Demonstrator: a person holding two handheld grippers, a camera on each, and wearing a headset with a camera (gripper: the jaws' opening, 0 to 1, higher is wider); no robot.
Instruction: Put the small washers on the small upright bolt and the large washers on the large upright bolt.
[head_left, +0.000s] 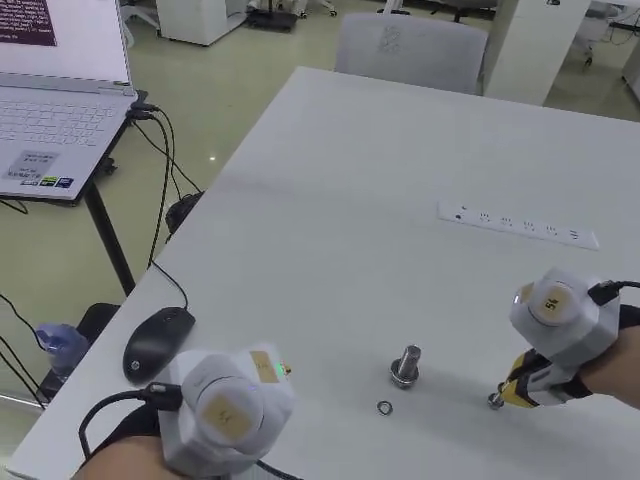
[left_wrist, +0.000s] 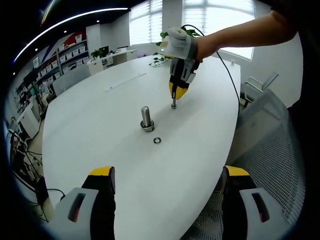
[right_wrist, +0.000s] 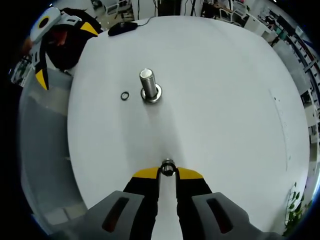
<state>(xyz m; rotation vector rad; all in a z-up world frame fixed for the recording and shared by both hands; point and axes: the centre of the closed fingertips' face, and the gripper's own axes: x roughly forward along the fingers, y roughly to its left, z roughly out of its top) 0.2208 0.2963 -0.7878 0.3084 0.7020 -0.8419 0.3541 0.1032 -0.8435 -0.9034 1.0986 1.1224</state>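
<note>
the left gripper (left_wrist: 167, 175) hangs over the near edge of the white worktop (head_left: 400, 200), toward its near left corner. its jaws stand wide apart and there is nothing between them. the task's things lie well ahead of it.

a little farther from the near edge, one small washer (head_left: 385, 407) lies flat on the worktop, alone. it is just beside the large upright bolt (head_left: 405, 362), on the bolt's nearer side, not touching it. the large bolt stands straight, and a wider metal collar (right_wrist: 151, 94) goes around its foot. i cannot tell if this is washers or the bolt's head.

to the right of the large bolt, and apart from it, the right gripper (right_wrist: 167, 172) points down at the worktop. its jaws are almost together, with a thin slit between them. the top of the small upright bolt (left_wrist: 173, 104) sits right between the yellow tips, pinched there. whether a washer is on it, i cannot tell.

farther off, a white power strip (head_left: 517, 224) lies toward the right edge. a black mouse (head_left: 158, 342) rests at the left edge. beyond the left edge stands a laptop (head_left: 55, 120), and a grey chair (head_left: 410, 50) stands at the far edge.
</note>
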